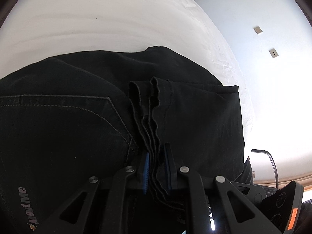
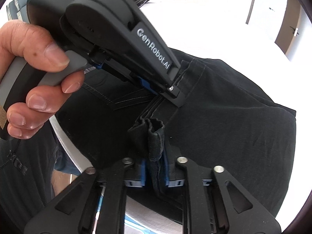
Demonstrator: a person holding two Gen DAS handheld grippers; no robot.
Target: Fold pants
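Black pants [image 1: 78, 101] lie folded on a white surface [image 1: 97, 19]; a back pocket with pale stitching shows at the left. My left gripper [image 1: 158, 161] is shut on several stacked hem layers of the pants. In the right wrist view my right gripper [image 2: 155, 167] is shut on a bunched edge of the pants [image 2: 224, 126], held just above the pile. The left gripper [image 2: 167, 94] shows there too, held by a hand [image 2: 35, 68], its tip pressed on the cloth a short way beyond my right gripper.
The white surface's rounded edge [image 2: 66, 148] runs below the pants at the left. A pale wall with two outlets [image 1: 273, 52] is at the right. Dark door frames [image 2: 282, 37] stand beyond. The person's dark clothing [image 2: 19, 175] is at lower left.
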